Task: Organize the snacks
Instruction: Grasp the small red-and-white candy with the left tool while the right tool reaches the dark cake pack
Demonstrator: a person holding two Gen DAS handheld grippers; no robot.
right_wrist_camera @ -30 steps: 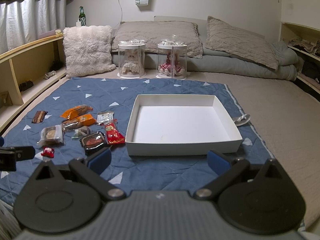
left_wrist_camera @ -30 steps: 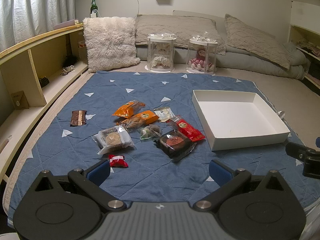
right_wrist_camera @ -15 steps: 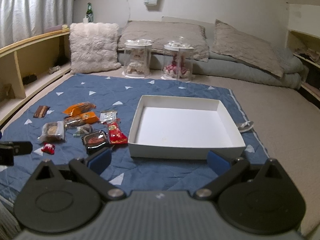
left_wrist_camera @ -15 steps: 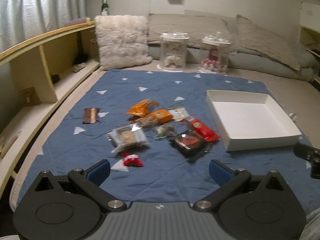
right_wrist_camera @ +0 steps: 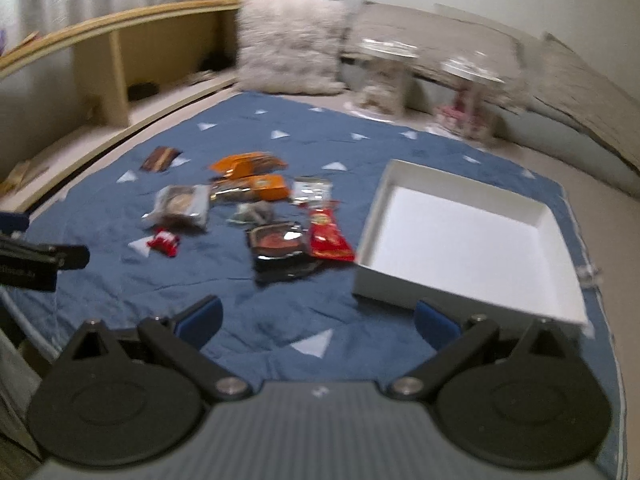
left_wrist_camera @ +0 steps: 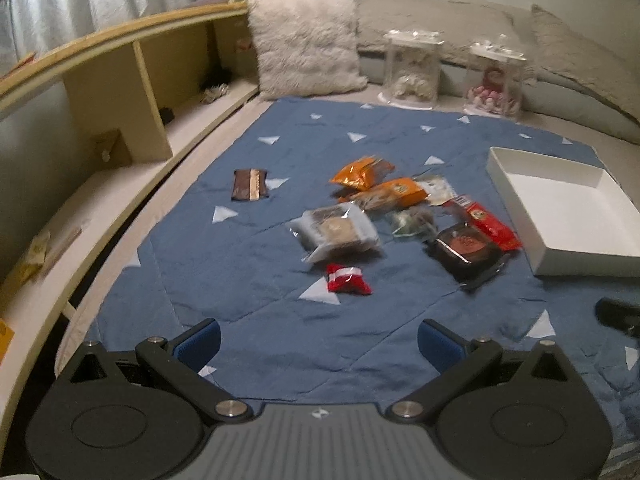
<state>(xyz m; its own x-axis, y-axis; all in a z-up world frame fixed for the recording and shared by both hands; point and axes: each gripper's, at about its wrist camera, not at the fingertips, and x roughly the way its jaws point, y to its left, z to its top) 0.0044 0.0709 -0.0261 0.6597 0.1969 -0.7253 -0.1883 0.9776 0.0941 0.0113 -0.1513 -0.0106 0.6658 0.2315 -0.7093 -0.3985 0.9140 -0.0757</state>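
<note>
Several snack packs lie on a blue quilt (left_wrist_camera: 280, 148): a small red pack (left_wrist_camera: 347, 279), a clear-wrapped cake (left_wrist_camera: 338, 233), a dark round-cake pack (left_wrist_camera: 466, 246), a long red pack (left_wrist_camera: 490, 226), two orange packs (left_wrist_camera: 362, 170) and a brown bar (left_wrist_camera: 249, 185). An empty white box (left_wrist_camera: 568, 208) stands to their right; it also shows in the right wrist view (right_wrist_camera: 468, 240). My left gripper (left_wrist_camera: 319, 344) is open and empty, just short of the small red pack. My right gripper (right_wrist_camera: 318, 322) is open and empty, before the dark pack (right_wrist_camera: 278, 242).
A wooden shelf unit (left_wrist_camera: 120, 92) runs along the left. A fluffy pillow (left_wrist_camera: 306, 44), two clear display cases (left_wrist_camera: 412, 68) and grey cushions (left_wrist_camera: 580, 52) line the back. The other gripper's tip (left_wrist_camera: 618, 314) shows at right in the left wrist view.
Both grippers have moved forward and turned left toward the snacks, which now look larger and nearer. The jaws stay open. The right wrist view is motion-blurred.
</note>
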